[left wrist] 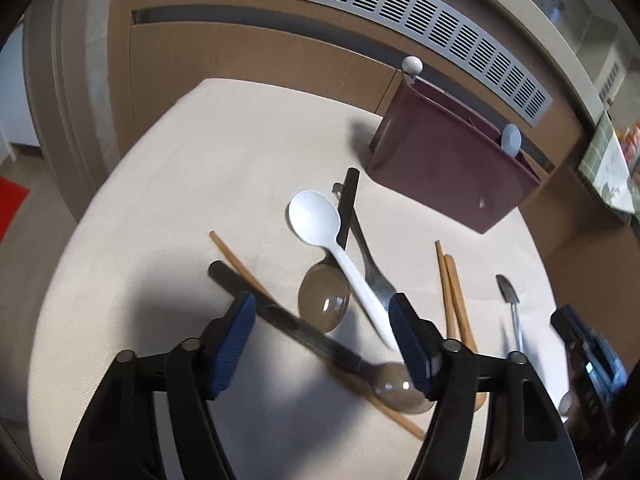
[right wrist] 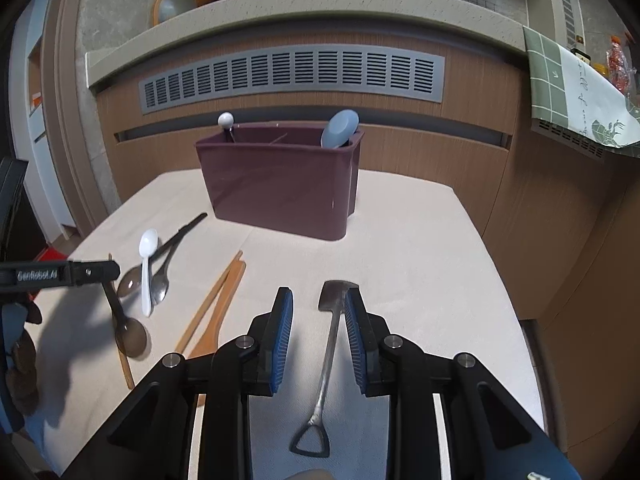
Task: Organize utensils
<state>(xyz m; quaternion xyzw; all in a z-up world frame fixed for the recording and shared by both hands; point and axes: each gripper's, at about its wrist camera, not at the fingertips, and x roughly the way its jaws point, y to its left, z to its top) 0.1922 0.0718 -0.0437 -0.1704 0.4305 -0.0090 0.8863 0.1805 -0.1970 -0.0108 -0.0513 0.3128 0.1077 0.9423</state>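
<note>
- Left gripper (left wrist: pixel 322 334): jaws spread wide above the cream table (left wrist: pixel 160 200), nothing clamped between the blue pads. A smoky translucent spoon (left wrist: pixel 324 300), the handle of the white plastic spoon (left wrist: pixel 316 216) and a long dark-handled spoon (left wrist: pixel 304 334) lie on the table under the gap.
- Right gripper (right wrist: pixel 318 336): jaws partly open and straddling the shaft of a small shovel-shaped metal spoon (right wrist: pixel 332 344), which lies flat on the table; its blade sits just beside the right-hand pad, and whether it touches that pad cannot be told.
- Utensil holder (right wrist: pixel 280 192): a maroon compartmented caddy standing upright at the far side of the table, near a wood-panelled counter front with a grey vent grille (right wrist: pixel 292 76). A white ball-ended utensil (right wrist: pixel 225 120) stands in its left end, a pale blue spoon (right wrist: pixel 340 128) in its right end.
- Loose utensils: a metal spoon (left wrist: pixel 374 276) partly under the white one, and wooden chopsticks (left wrist: pixel 454 296) between the spoon cluster and the shovel spoon.
</note>
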